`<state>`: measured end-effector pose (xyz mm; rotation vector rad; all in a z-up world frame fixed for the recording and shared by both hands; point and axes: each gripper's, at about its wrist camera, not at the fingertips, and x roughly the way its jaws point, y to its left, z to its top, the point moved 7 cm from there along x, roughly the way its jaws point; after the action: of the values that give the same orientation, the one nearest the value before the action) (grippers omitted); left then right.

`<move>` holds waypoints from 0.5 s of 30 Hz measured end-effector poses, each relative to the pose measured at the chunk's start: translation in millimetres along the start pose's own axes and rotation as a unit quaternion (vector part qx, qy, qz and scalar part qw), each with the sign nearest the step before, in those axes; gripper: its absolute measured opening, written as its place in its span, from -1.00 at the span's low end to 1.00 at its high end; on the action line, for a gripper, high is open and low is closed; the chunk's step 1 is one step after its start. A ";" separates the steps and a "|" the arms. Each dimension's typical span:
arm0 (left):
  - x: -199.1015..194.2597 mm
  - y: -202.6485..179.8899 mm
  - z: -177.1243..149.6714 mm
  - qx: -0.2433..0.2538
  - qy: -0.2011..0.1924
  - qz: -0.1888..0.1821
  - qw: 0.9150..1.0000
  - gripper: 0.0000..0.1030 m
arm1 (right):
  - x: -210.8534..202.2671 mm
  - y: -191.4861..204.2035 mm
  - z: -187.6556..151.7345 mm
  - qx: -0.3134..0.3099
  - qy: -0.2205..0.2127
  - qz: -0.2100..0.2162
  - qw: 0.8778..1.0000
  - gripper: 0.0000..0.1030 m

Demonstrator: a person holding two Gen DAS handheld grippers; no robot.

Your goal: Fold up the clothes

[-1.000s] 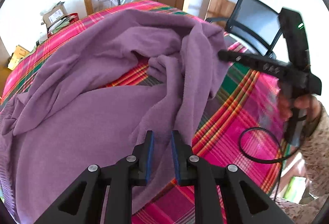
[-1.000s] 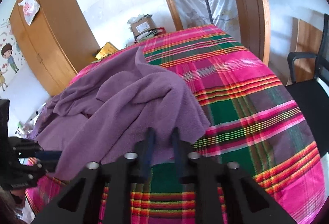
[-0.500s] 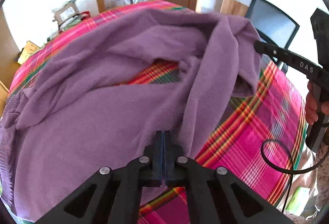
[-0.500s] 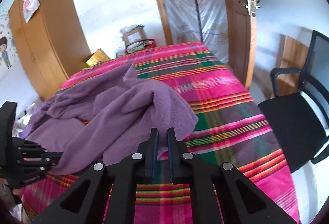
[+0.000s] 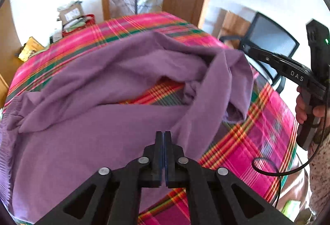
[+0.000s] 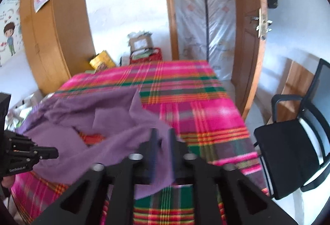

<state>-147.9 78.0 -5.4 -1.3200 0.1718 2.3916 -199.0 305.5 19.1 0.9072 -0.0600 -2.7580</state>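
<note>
Left gripper (image 5: 164,138): fingers pressed together on the near hem of the purple garment (image 5: 86,113); no gap shows between the blue pads. The cloth runs straight up to the fingertips, which suggests a pinch on a thin edge.

Right gripper (image 6: 163,138): fingers slightly apart with a fold of the same garment bunched between them and a flap hanging below. The cloth fills the gap, so the judgement is a clamp on a thicker gather. In the left wrist view this gripper (image 5: 245,50) holds the garment's far right corner raised off the bed.

Reason for the hold: 2 grip points on 1 garment, 1 low and 1 raised, spread the fabric between them. This fits either opening the garment flat or carrying a corner across for a fold; the views do not settle which.

Purple garment: lies crumpled on the plaid bedspread (image 5: 268,121), mostly on its left half. A gap in the middle shows the bedspread beneath. No flat, squared fold is visible.

Edges: the near hem hangs at the bed's front edge; the left side of the garment reaches the bed's left edge.

Open room: the right half and far end of the bedspread (image 6: 185,88) are bare. A black office chair (image 6: 288,152) stands just beside the right edge; a wooden door (image 6: 247,39) stands beyond the far corner.

Risk: the cable (image 5: 274,167) loops near the right hand (image 5: 305,105).
</note>
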 end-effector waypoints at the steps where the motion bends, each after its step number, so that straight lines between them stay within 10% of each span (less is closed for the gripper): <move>1: 4.7 -3.2 0.0 0.007 0.005 0.001 1.000 -0.83 | 2.9 0.9 -2.5 -0.002 0.004 0.004 1.000 -0.36; 9: 32.0 -14.8 1.8 0.013 0.033 0.003 0.999 -0.72 | 25.7 7.7 -22.2 -0.017 0.039 0.033 0.999 -0.21; 12: 39.8 -14.8 0.2 -0.002 0.046 -0.007 0.999 -0.72 | 27.0 8.1 -27.3 -0.020 0.038 0.031 0.999 -0.76; 15: 41.5 -17.1 -2.4 0.000 0.050 -0.018 0.999 -0.72 | 15.6 6.7 -29.8 -0.013 0.021 0.029 0.999 -0.82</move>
<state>-158.7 104.8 -39.9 -1.4310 0.1747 2.2987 -192.2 296.3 -13.2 0.9421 -0.0433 -2.6780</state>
